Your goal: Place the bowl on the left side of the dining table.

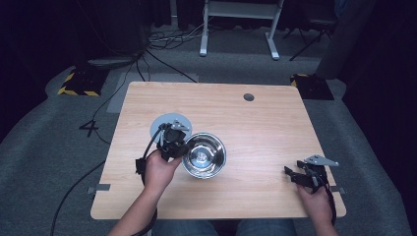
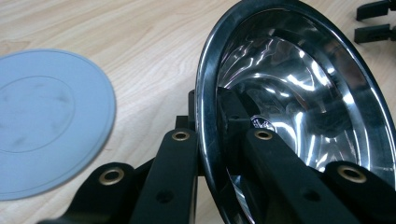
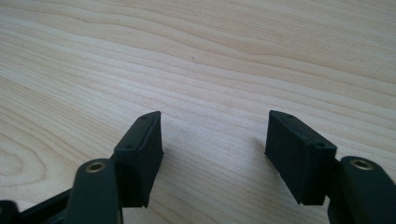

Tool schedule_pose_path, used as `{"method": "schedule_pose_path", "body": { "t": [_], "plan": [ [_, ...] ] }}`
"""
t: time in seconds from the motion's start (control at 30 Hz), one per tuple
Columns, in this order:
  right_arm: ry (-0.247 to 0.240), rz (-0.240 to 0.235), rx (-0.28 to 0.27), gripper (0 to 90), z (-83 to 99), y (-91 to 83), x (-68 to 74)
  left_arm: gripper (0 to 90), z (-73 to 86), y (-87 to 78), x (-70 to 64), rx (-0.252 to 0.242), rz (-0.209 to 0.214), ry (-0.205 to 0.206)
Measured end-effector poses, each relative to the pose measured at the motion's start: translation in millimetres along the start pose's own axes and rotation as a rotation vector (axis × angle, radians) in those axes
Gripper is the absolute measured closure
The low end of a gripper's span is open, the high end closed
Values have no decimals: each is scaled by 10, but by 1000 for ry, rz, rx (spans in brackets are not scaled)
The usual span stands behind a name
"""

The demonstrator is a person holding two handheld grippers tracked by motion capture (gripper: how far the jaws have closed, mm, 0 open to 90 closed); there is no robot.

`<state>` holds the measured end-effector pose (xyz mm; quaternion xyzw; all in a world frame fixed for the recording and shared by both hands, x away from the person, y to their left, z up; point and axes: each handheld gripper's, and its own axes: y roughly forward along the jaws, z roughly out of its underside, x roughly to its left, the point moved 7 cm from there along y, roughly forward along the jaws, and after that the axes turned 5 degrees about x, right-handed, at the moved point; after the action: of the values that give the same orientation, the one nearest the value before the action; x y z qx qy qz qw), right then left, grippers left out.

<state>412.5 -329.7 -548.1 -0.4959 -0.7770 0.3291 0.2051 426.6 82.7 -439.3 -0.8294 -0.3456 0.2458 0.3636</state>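
Left gripper (image 1: 181,147): jaws closed across the rim of the steel bowl (image 1: 204,155), one jaw outside the wall and one inside, as the left gripper view shows at close range (image 2: 210,121); a rim pinch of this kind suits a wide, thin-walled vessel that the jaws could not span whole. Steel bowl: polished, round, sitting near the middle of the wooden table (image 1: 255,128), a little toward the person's left; in the left gripper view (image 2: 299,93) it appears tilted relative to the camera, though whether it is lifted clear of the wood cannot be told. Contents: none discernible; the bright shapes on its floor read as reflections, and one small patterned mark near the inner jaw is too small to identify. Grey disc (image 1: 169,126): flat, circular, pale blue-grey, lying on the table just beyond and to the left of the bowl, partly behind the gripper from above; seen bare and unloaded (image 2: 46,121), it may be the stand or lid meant for the bowl, by judgement only. Right gripper (image 1: 296,173): held low near the table's right front edge, well apart from the bowl, jaws spread wide with nothing between them but wood grain (image 3: 212,149), apparently idle while the other hand works.
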Motion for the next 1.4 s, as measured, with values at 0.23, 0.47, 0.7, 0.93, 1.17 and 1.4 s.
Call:
{"method": "schedule_pose_path", "body": {
  "t": [0.23, 0.47, 0.7, 0.93, 1.17, 1.4],
  "plan": [
    [2, 1, 0, 366, 0, 1, -1, 859, -102, -20, 217, -8, -8, -26],
    [2, 1, 0, 366, 0, 1, -1, 859, -182, -15, 421, -4, -22, -43],
    [2, 1, -1, 366, 0, 1, -1, 859, -254, -11, 662, -18, -38, -87],
    [2, 0, -1, 366, 0, 1, 0, 859, -283, 3, 865, -23, -81, -119],
    [2, 0, -1, 366, 0, 1, 0, 859, -331, 39, 1065, -37, -107, -171],
    [2, 1, -1, 366, 0, 1, 0, 859, -389, 48, 1167, -23, -147, -173]
  ]
}}
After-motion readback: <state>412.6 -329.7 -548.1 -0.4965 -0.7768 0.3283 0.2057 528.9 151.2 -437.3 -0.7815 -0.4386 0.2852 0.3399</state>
